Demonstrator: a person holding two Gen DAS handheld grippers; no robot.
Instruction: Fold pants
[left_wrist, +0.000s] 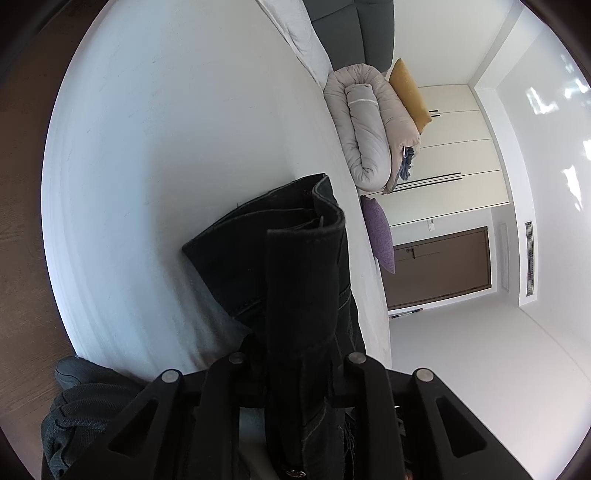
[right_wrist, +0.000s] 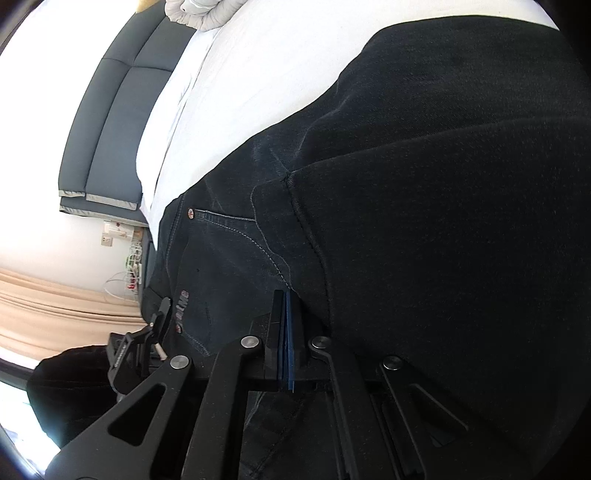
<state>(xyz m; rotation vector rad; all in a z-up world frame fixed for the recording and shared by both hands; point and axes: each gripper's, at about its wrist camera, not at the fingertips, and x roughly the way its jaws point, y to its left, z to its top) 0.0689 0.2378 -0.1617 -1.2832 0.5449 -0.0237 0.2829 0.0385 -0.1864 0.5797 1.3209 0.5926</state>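
Left wrist view
- Risk: the fold could slump when it is let go; the dark denim pants stand up in a thick, loosely stacked bundle, and nothing shown weighs it down.
- Grip: left gripper is clamped on that bundle, its jaws narrow with cloth packed between them.
- Place: pants lie on the white bed, near the edge; rolled duvet and purple cushion are well apart, further along.
- Look: black, stiff, seam stitching visible, several layers showing at the open end.

Right wrist view
- Risk: a thin pinch may slip or drag only the top layer, skewing the fold.
- Grip: right gripper is fully closed, pads together; I cannot tell whether any cloth is caught.
- Look: pocket stitching and rivet show; the fabric fills most of the view.
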